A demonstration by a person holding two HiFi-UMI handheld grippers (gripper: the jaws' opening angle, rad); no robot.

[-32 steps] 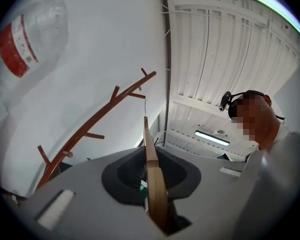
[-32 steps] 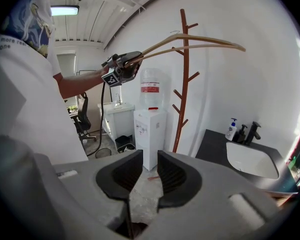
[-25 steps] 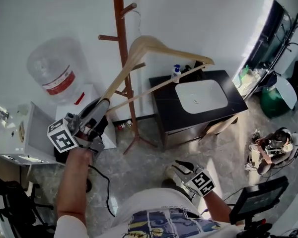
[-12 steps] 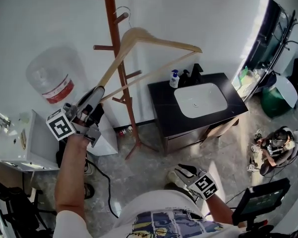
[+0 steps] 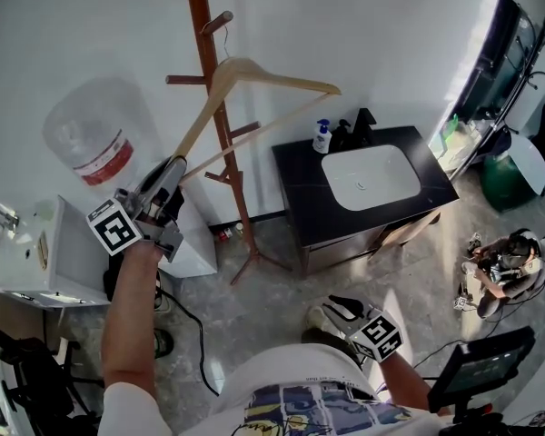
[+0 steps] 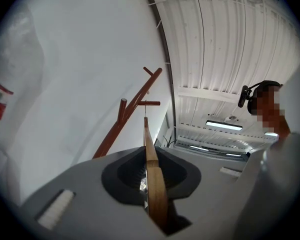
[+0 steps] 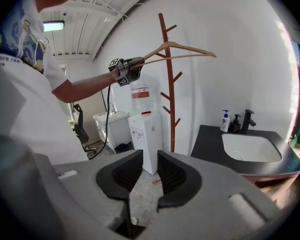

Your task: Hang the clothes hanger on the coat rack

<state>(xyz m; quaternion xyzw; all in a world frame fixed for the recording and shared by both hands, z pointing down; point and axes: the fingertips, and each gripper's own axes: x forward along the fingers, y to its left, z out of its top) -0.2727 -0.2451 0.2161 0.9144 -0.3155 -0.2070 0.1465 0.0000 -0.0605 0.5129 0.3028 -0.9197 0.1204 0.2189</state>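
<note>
A light wooden clothes hanger (image 5: 272, 80) is raised in front of the white wall. My left gripper (image 5: 174, 173) is shut on the end of one of its arms. Along the left gripper's jaws the hanger (image 6: 151, 164) runs edge-on toward the brown coat rack (image 6: 125, 121). Its thin wire hook sits close beside an upper peg; whether they touch I cannot tell. The coat rack (image 5: 220, 125) stands upright by the wall. My right gripper (image 5: 331, 304) hangs low near the person's waist. Its jaws (image 7: 145, 179) are slightly apart with nothing between them. From there I see hanger (image 7: 180, 48) and rack (image 7: 170, 84).
A water dispenser with a big bottle (image 5: 86, 139) stands left of the rack, next to a white cabinet (image 5: 36, 262). A black vanity with a white sink (image 5: 368, 175) and a soap bottle (image 5: 322, 137) stands to the right. A black cable (image 5: 195, 334) trails over the floor.
My left gripper has carried the hanger leftward, and its hook is now nearer the rack's upper peg. The right gripper has stayed where it was.
</note>
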